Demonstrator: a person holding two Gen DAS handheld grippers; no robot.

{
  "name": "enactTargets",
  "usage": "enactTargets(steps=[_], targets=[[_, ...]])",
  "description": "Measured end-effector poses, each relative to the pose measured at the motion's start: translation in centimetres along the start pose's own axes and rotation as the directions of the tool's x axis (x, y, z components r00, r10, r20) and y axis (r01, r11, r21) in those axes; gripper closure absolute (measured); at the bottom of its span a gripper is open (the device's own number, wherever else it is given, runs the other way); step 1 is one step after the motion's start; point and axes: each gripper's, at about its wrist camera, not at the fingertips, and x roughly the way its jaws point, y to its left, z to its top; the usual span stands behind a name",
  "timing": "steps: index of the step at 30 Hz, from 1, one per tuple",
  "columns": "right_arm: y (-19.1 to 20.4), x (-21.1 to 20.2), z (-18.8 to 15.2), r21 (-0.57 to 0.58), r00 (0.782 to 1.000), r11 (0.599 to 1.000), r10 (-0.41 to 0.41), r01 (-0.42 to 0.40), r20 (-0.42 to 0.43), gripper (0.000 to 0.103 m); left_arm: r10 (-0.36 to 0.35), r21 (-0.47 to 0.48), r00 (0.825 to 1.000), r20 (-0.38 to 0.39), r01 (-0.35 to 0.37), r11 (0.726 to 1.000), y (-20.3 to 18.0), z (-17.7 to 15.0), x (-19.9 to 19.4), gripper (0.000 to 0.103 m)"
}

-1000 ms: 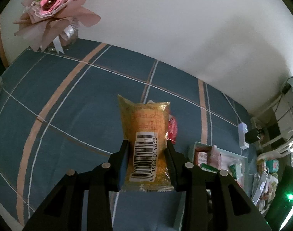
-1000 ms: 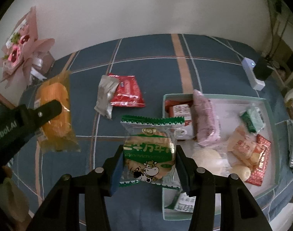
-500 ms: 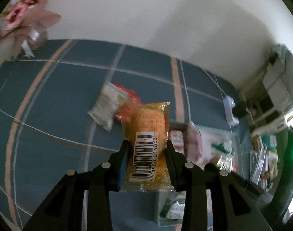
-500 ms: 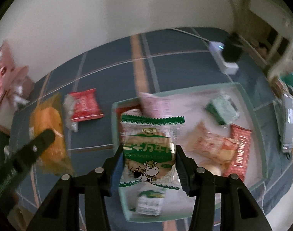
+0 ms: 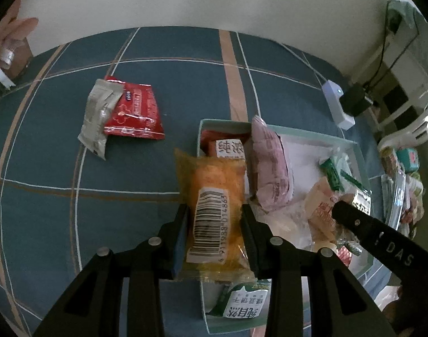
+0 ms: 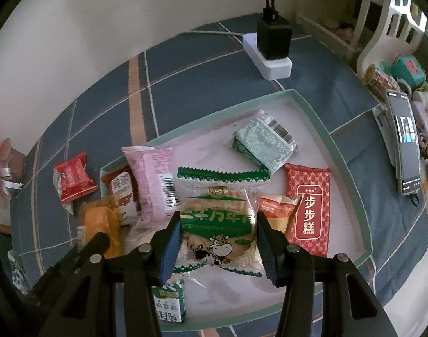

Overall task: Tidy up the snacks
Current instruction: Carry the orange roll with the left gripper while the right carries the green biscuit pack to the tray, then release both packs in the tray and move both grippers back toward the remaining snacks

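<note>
My left gripper is shut on an orange snack pack with a barcode, held above the left edge of the pale green tray. My right gripper is shut on a green-and-white cow-print cracker pack, held over the middle of the tray. The tray holds several snacks: a pink pack, a green pack, a red pack, a small milk carton. A red pack and a silver pack lie on the cloth left of the tray.
The table has a blue plaid cloth. A white power strip with a black plug lies behind the tray. A phone and clutter sit at the right edge. A pink bouquet stands far left by the wall.
Both grippers have moved right with their packs, from over the cloth to over the tray. The bouquet has slid to the view's left edge.
</note>
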Motion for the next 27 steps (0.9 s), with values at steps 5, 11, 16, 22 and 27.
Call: enactTargets(steps=[5, 11, 16, 22, 27], targets=[[-0.3, 0.5, 0.0, 0.009, 1.0, 1.0, 0.008, -0.008, -0.017, 0.05, -0.028, 0.034, 1.0, -0.006, 0.028, 0.999, -1.3, -0.5, 0.2, 0.065], [-0.7, 1.0, 0.2, 0.015, 0.999, 1.0, 0.013, -0.012, -0.031, 0.05, -0.021, 0.087, 1.0, -0.023, 0.023, 0.996, -3.0, -0.7, 1.0, 0.065], [-0.9, 1.4, 0.1, 0.02, 0.999, 1.0, 0.005, -0.005, -0.036, 0.05, -0.054, 0.091, 0.997, -0.049, 0.058, 0.994, -3.5, -0.9, 1.6, 0.065], [-1.2, 1.7, 0.1, 0.034, 0.999, 0.999, 0.006, -0.005, -0.042, 0.046, -0.072, 0.061, 0.995, -0.064, 0.076, 0.995, -3.2, -1.0, 2.1, 0.06], [-1.1, 1.6, 0.3, 0.018, 0.999, 1.0, -0.013, 0.014, -0.033, 0.032, -0.063, 0.011, 0.994, -0.093, 0.064, 0.998, -2.4, -1.0, 2.7, 0.034]])
